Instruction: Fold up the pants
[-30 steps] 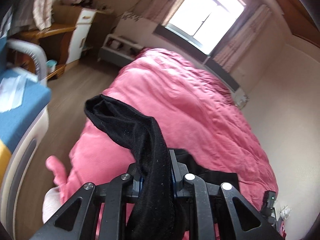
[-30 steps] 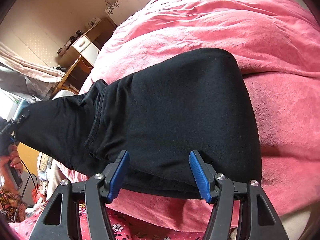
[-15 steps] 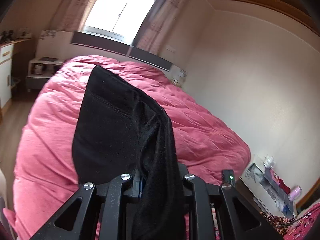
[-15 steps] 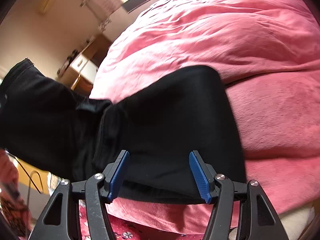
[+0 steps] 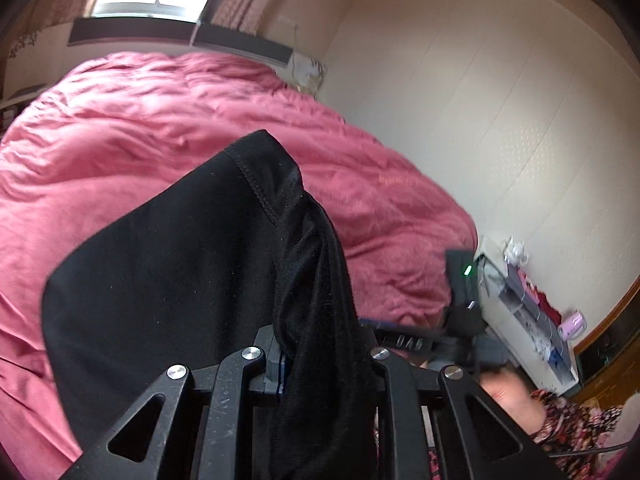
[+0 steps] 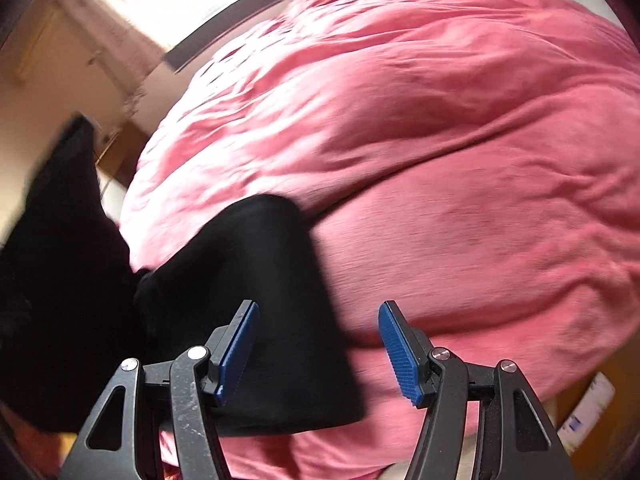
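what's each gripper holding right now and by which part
The left gripper is shut on the black pants, pinching a bunched edge near a stitched hem. The right gripper is open, holding nothing.

both wrist views close above pink duvet [image 5: 120, 128], sharing black pants [image 6: 256, 280]

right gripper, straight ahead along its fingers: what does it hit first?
Most likely the pink duvet. The right gripper is open and empty, and the black pants lie under its left finger and off to the left of the gap. Blur and fisheye make depth uncertain, so it might graze the pants' edge.
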The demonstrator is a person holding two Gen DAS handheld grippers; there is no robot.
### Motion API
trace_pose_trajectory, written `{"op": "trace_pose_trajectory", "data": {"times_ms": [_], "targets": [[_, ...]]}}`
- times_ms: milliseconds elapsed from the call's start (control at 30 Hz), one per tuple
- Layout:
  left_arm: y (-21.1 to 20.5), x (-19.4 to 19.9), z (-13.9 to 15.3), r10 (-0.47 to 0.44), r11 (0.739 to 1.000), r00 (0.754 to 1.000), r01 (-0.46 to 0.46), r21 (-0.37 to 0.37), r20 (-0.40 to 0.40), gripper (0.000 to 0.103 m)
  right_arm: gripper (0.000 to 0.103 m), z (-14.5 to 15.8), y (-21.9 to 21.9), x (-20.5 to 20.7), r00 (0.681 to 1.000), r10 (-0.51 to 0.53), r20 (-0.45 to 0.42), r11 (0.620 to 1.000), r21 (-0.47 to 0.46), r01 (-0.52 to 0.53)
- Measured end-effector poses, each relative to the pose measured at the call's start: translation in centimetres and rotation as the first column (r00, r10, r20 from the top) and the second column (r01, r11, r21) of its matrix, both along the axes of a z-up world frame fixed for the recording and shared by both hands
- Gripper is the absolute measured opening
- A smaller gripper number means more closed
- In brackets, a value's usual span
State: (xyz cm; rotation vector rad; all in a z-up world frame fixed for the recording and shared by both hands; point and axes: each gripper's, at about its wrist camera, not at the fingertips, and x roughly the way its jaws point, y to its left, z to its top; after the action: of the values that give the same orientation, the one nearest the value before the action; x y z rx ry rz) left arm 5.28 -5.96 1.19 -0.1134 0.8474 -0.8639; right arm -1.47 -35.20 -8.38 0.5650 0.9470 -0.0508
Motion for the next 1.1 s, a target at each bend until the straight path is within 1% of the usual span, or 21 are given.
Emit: {"op": "trace_pose_trajectory", "data": {"times_ms": [100,167,267,300,367,400,433,467,567,633,667,733,767,833,900,933,967,1033,1100], "targets": [[-2.5,0.0,-2.8,-0.021,0.997,0.999,0.023,0.073,-0.028,0.019,0.063,0.1,-2.0,-0.4,0.998,-0.062,-0.003,0.998,0.0,0.062],[-4.2,-0.1,-4.6,-0.022,0.992,0.999,0.027,0.122,-0.045,0.02,0.063,0.1,-3.0,-0.5,0.997,-0.079,0.002,0.997,-0.004,0.079],[-6.3,0.0,-6.6,-0.025,0.984,0.998,0.036,0.176,-0.064,0.022,0.063,0.3,-3.3,-0.6,0.996,-0.086,0.009,0.996,-0.013,0.086],[-6.9,0.0,-7.1,-0.029,0.981,0.997,0.042,0.189,-0.074,0.025,0.063,0.4,-3.3,-0.6,0.996,-0.087,0.009,0.996,-0.015,0.087],[-7.8,-0.2,-7.9,-0.034,0.977,0.995,0.053,0.208,-0.096,0.039,0.063,0.3,-3.4,-0.7,0.996,-0.089,0.008,0.996,-0.014,0.089],[-8.0,-0.6,-8.0,-0.042,0.978,0.993,0.063,0.2,-0.107,0.041,0.063,0.3,-3.4,-0.8,0.996,-0.09,0.008,0.996,-0.015,0.09],[-7.9,-1.2,-7.9,-0.06,0.982,0.991,0.08,0.172,-0.116,0.046,0.063,0.3,-3.4,-0.8,0.996,-0.091,0.007,0.996,-0.018,0.091],[-7.8,-1.6,-7.7,-0.093,0.986,0.988,0.108,0.127,-0.121,0.047,0.063,0.2,-3.2,-0.7,0.996,-0.091,0.007,0.996,-0.022,0.091],[-6.3,-3.1,-6.5,-0.162,0.985,0.981,0.168,0.044,-0.103,0.048,0.063,0.6,-3.0,-0.8,0.996,-0.085,0.021,0.995,-0.048,0.086],[-4.6,-3.7,-5.4,-0.173,0.985,0.982,0.172,-0.015,-0.08,0.048,0.063,1.1,-2.6,-0.7,0.996,-0.073,0.048,0.995,-0.068,0.077],[-3.2,-3.9,-4.9,-0.147,0.988,0.987,0.145,-0.044,-0.06,0.048,0.063,1.5,-2.3,-0.7,0.996,-0.06,0.071,0.994,-0.083,0.066],[-0.3,-3.7,-4.1,-0.056,0.995,0.998,0.053,-0.082,-0.042,0.048,0.063,2.4,-1.4,-0.8,0.993,-0.02,0.117,0.993,-0.11,0.033],[1.7,-3.4,-3.7,0.004,0.995,1.0,-0.006,-0.097,-0.028,0.048,0.063,2.8,-0.7,-0.8,0.99,0.008,0.142,0.992,-0.123,0.009],[4.4,-3.1,-3.4,0.117,0.99,0.993,-0.115,-0.081,0.021,0.048,0.066,3.3,0.6,-0.8,0.982,0.067,0.178,0.989,-0.141,-0.042],[6.9,-2.7,-3.6,0.246,0.969,0.965,-0.247,-0.005,0.092,0.048,0.066,3.5,2.3,-0.7,0.972,0.131,0.194,0.982,-0.164,-0.099],[7.9,-2.3,-4.1,0.301,0.949,0.946,-0.309,0.056,0.121,0.048,0.066,3.5,3.4,-0.7,0.965,0.173,0.197,0.973,-0.186,-0.136],[8.6,-1.8,-4.7,0.337,0.931,0.933,-0.35,0.104,0.126,0.048,0.066,3.5,4.2,-0.6,0.96,0.2,0.196,0.966,-0.203,-0.16],[9.6,-0.9,-6.3,0.362,0.911,0.927,-0.375,0.171,0.101,0.048,0.067,3.0,5.8,-0.2,0.951,0.256,0.171,0.946,-0.247,-0.21],[10.1,-0.3,-8.3,0.385,0.891,0.921,-0.389,0.233,0.063,0.048,0.067,2.3,6.8,0.2,0.954,0.277,0.118,0.922,-0.314,-0.229]]}}
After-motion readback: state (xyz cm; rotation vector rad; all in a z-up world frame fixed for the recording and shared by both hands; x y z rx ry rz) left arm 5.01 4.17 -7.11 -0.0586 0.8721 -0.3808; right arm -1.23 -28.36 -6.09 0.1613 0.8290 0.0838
